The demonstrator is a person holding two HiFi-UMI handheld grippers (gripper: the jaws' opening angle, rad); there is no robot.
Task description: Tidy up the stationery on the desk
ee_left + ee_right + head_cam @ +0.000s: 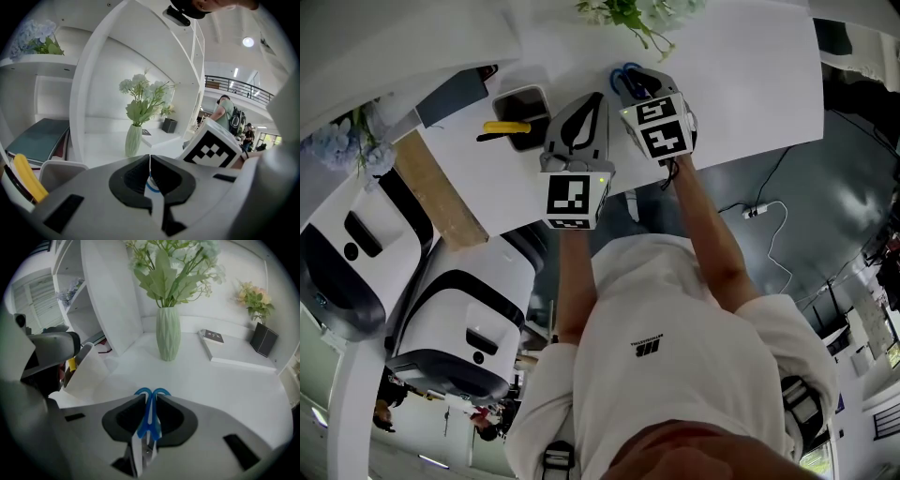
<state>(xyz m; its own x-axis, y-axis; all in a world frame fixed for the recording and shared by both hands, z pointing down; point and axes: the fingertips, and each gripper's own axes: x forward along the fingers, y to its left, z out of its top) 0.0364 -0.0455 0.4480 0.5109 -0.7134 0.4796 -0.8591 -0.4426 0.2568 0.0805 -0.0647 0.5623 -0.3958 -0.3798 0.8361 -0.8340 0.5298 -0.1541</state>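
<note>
Right fingers (174,420) pinching blue-handled scissors (149,422), left fingers (129,180) closed on white blue-banded cylinder (151,187)

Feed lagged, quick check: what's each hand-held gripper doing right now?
Left hand-held gripper: shut on a small white item with a blue band.
Right hand-held gripper: shut on blue-handled scissors.

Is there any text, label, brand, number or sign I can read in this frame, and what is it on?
No text here can be read.
Shirt: a dark logo with a line of print under it, too small to read.
Dark booklet: pale print on the cover, blurred.
Cubes on the left gripper and right gripper: black-and-white square markers, no letters.
</note>
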